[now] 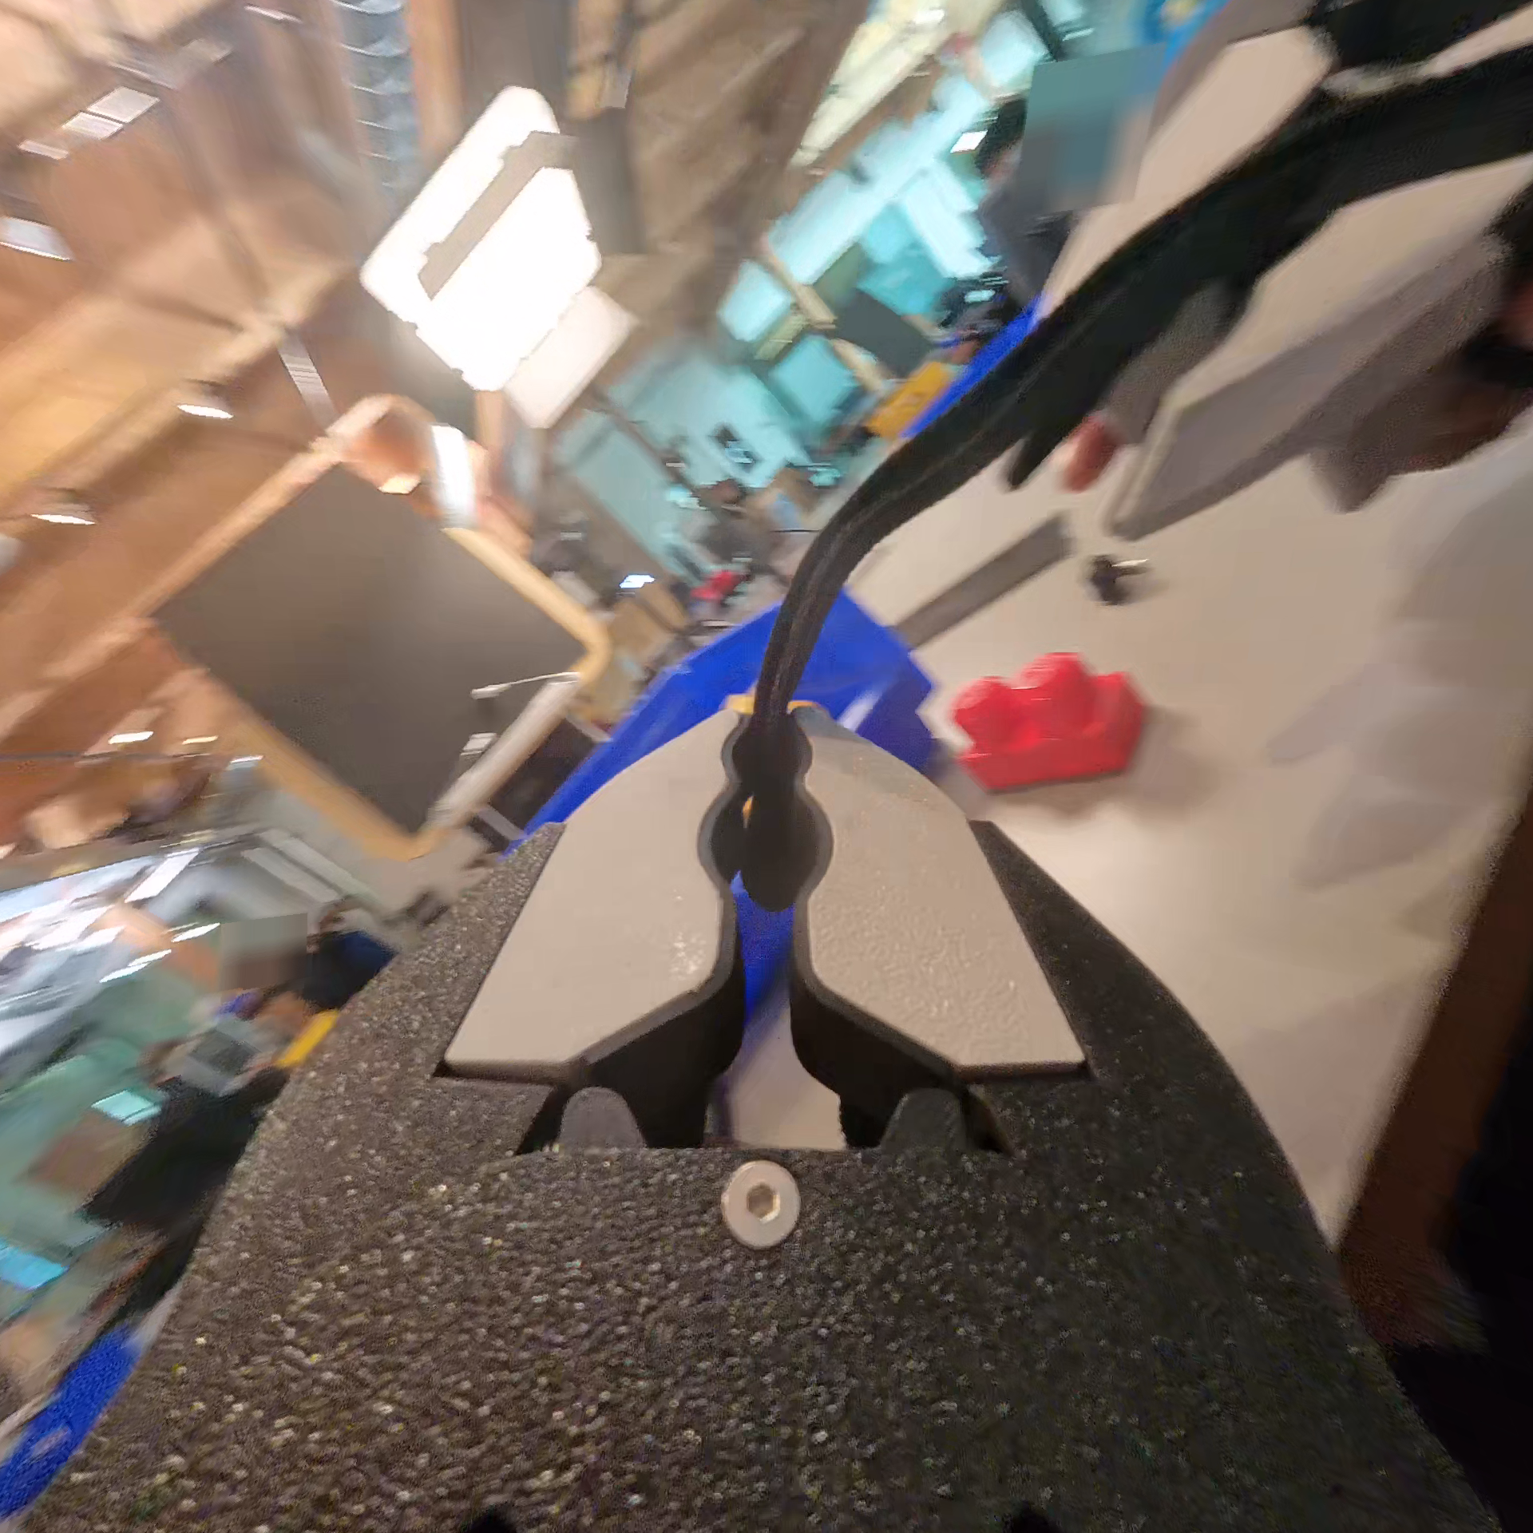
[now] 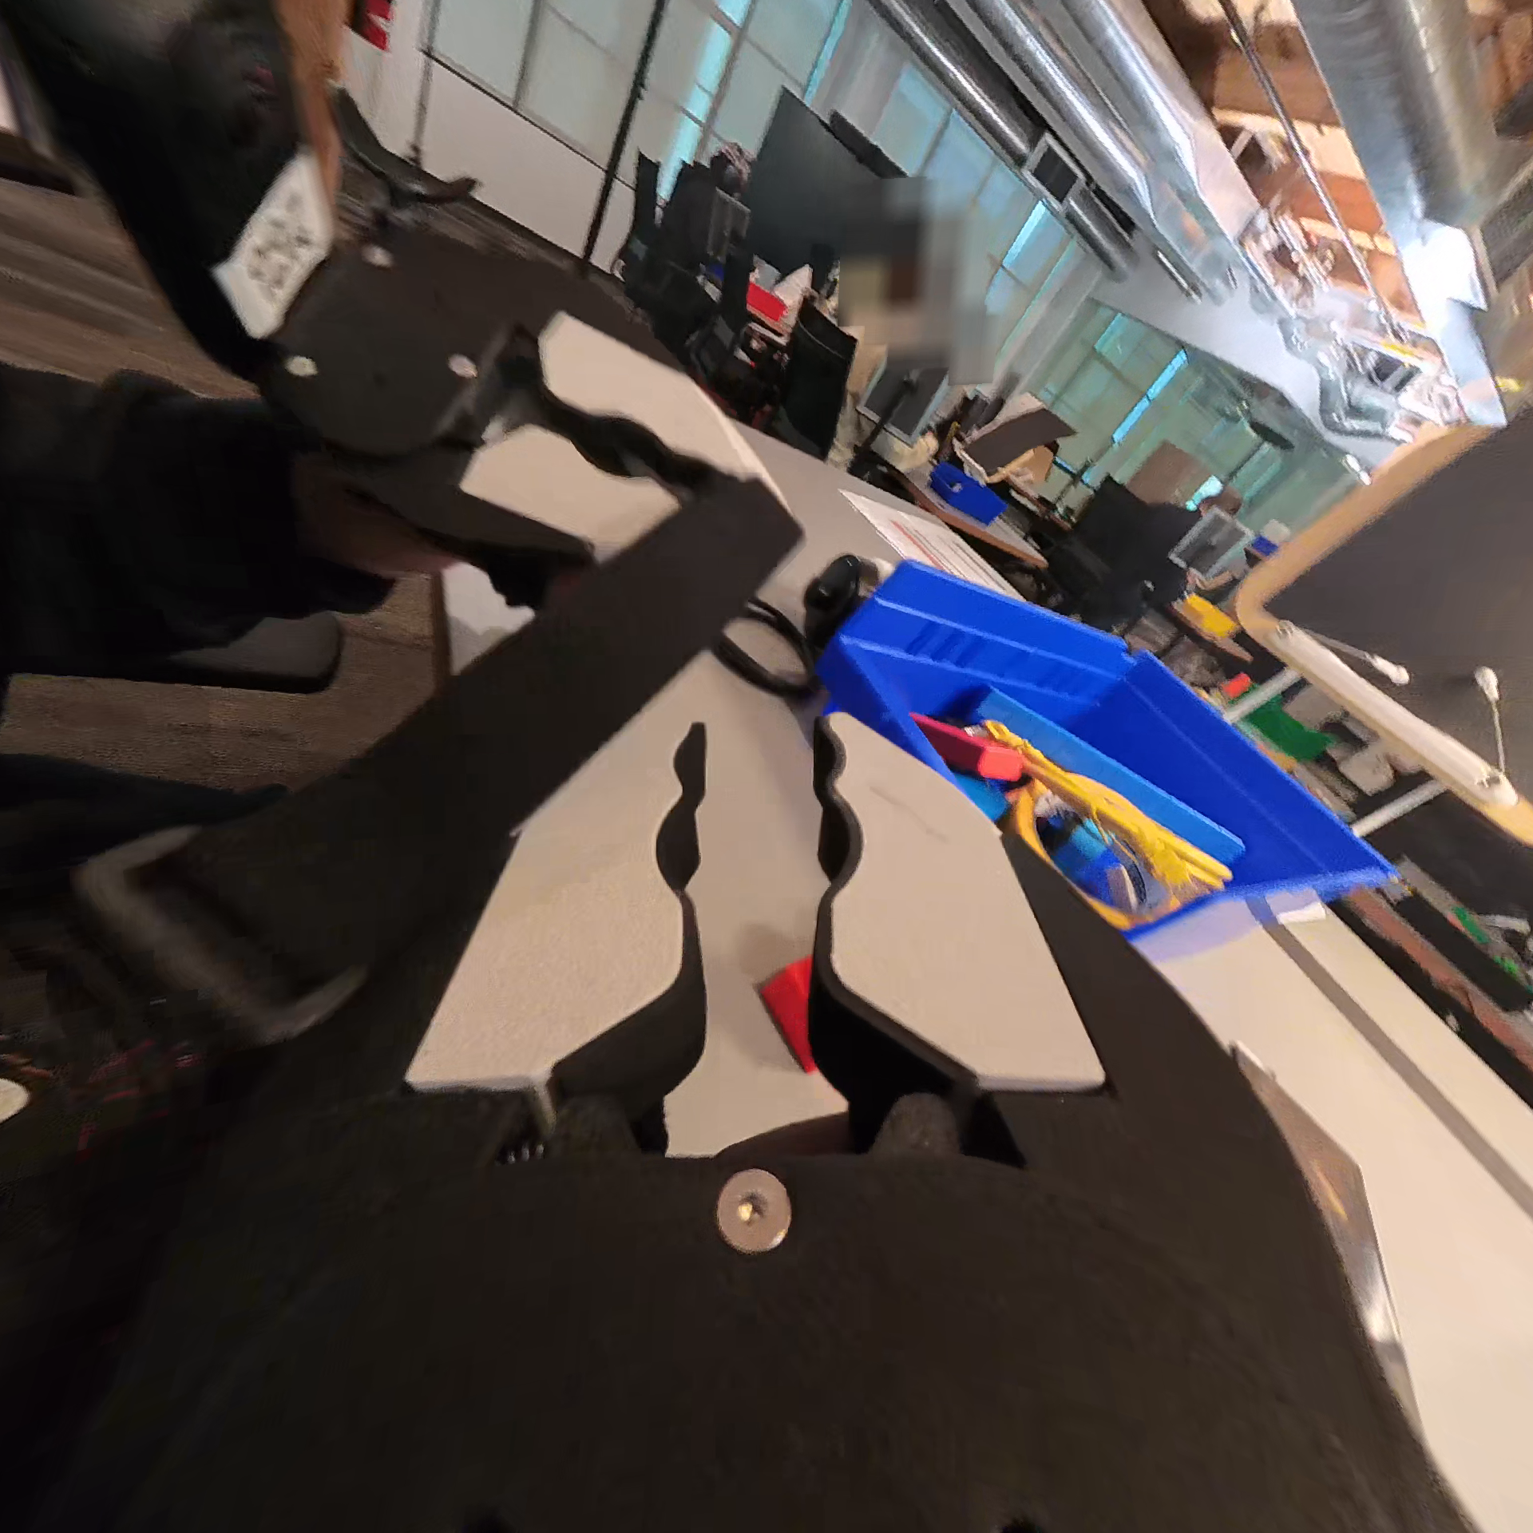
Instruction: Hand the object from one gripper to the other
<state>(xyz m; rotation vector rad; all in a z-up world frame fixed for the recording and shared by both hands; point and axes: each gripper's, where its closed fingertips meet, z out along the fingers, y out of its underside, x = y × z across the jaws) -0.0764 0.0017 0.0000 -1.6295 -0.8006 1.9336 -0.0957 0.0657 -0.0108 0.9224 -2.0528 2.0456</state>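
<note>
Left gripper (image 1: 767, 796) clamps a bundled black cord (image 1: 838, 572), held mid-air over the grey tabletop (image 1: 1244, 829). Right gripper (image 2: 759, 796) gapes wide, empty. Risk: limp cord sags or slips if released early. Only the right view shows inside the blue plastic bin (image 2: 1103, 705); only the left shows the whole red toy block (image 1: 1049, 722).

Open-plan office: long wall of teal-tinted glass windows (image 2: 1070, 249), exposed silver ceiling ducts (image 2: 1037, 91), bright rectangular ceiling light panel (image 1: 485, 240), dark carpeted floor (image 2: 99, 722), black office chairs (image 2: 817, 373).

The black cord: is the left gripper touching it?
Touching. The left wrist view shows the left gripper shut on the black cord, pinched between its grey fingers.
</note>
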